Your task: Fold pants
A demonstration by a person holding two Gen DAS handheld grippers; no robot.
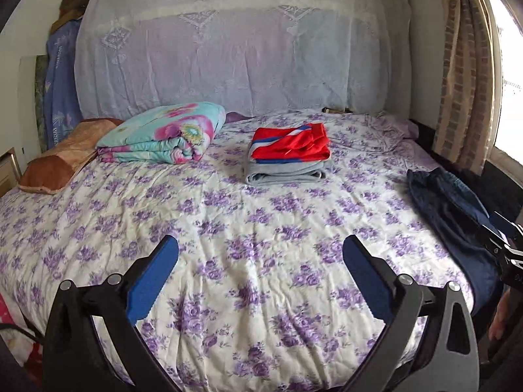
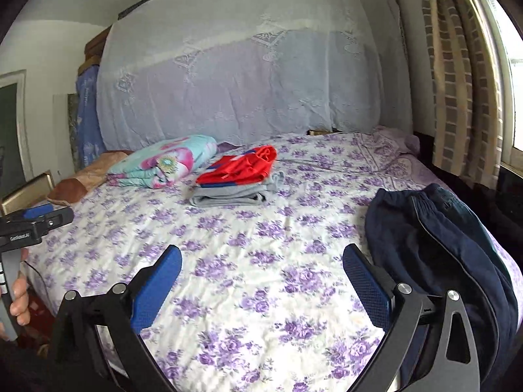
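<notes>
Dark navy pants [image 2: 434, 248] lie bunched at the bed's right edge; they also show in the left wrist view [image 1: 454, 219]. My right gripper [image 2: 261, 277] is open and empty above the sheet, its right finger just left of the pants. My left gripper [image 1: 261, 271] is open and empty over the middle of the bed, well left of the pants. A stack of folded clothes, red and blue on top of grey [image 1: 289, 155], sits mid-bed; it also shows in the right wrist view [image 2: 237, 178].
The bed has a white sheet with purple flowers [image 1: 228, 228]. A folded floral quilt [image 1: 163, 134] and a brown pillow [image 1: 62, 160] lie at the back left. A lace-covered headboard [image 1: 242, 55] stands behind. Curtains [image 2: 457, 98] and a window are at right.
</notes>
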